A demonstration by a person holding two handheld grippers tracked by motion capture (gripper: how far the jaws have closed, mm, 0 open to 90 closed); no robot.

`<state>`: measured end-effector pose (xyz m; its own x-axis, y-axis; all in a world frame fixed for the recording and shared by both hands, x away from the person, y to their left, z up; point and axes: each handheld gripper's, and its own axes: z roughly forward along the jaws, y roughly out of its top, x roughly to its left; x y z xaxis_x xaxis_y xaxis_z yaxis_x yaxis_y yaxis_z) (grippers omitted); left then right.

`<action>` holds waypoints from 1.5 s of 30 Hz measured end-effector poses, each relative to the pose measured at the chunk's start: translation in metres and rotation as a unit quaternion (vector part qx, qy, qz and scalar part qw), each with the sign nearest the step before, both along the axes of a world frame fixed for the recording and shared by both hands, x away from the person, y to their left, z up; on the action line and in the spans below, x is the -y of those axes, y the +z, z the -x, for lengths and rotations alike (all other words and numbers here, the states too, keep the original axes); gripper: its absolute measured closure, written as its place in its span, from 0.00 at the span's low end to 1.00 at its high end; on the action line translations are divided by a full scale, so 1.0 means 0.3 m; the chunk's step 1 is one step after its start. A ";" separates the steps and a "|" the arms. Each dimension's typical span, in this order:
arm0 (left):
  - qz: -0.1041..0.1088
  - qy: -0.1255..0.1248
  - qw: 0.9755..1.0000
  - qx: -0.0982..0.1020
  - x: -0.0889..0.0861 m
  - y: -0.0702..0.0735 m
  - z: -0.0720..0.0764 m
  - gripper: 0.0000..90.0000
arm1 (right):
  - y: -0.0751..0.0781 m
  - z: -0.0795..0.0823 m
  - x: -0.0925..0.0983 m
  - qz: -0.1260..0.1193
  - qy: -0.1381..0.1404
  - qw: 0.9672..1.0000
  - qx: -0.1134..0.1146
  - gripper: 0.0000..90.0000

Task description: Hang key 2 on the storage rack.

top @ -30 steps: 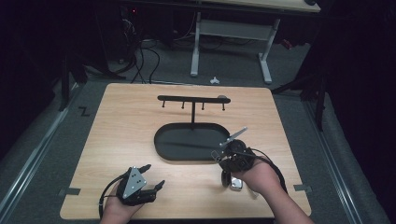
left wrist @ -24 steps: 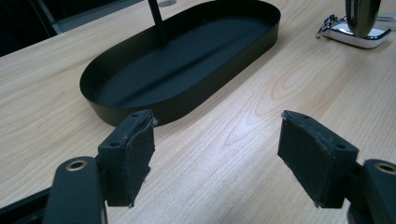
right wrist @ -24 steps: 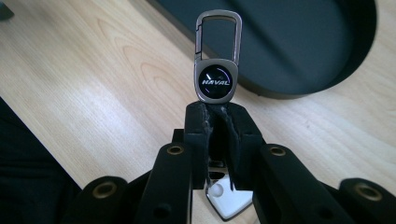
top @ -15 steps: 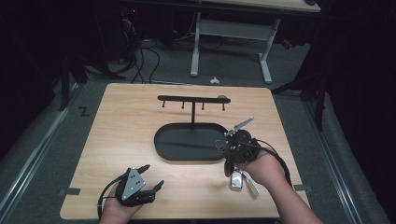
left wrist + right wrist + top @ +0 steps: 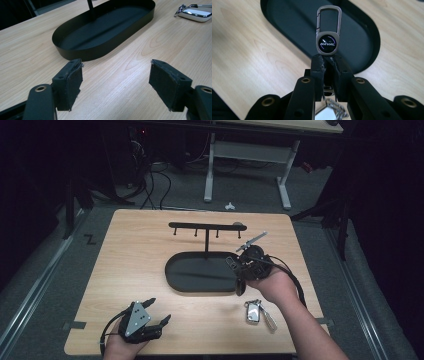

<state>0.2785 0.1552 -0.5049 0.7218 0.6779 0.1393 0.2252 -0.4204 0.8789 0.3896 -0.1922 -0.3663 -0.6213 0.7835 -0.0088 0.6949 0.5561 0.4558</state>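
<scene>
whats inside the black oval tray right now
The black oval metal tray holds nothing loose; only the thin black stand post rises from its floor. In the high view the right tongs, gripping a grey carabiner keyring, cover its right end.

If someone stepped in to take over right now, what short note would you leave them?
Right hand-held gripper: shut on the keychain clip, held above the black oval tray.
Left hand-held gripper: open, holding nothing, low over the table near its front edge.
A silver key fob lies on the table by the right hand.
Done: clip picked up.
Left: probably hanging it on a hook of the rack standing in the tray; nothing hangs there yet.
</scene>
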 end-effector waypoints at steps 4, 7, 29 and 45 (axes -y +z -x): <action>0.004 0.003 1.000 -0.001 -0.008 0.000 -0.001 0.30 | 0.015 -0.032 -0.022 -0.003 -0.003 1.000 0.003 0.90; 0.004 0.004 1.000 -0.002 -0.010 -0.001 0.001 0.30 | 0.028 -0.047 -0.039 -0.001 -0.004 1.000 0.005 0.90; 0.003 0.000 1.000 -0.002 -0.011 0.002 0.004 0.30 | 0.123 -0.151 -0.097 -0.007 -0.015 0.999 0.036 0.90; -0.003 -0.004 1.000 -0.001 -0.007 0.000 0.005 0.30 | 0.092 -0.193 -0.129 0.001 -0.023 0.999 0.035 0.90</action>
<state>0.2771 0.1572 -0.5051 0.7274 0.6712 0.1428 0.2229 -0.4280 0.8759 0.4475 -0.1534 -0.3387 -0.5831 0.8107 -0.0521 0.6863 0.5258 0.5025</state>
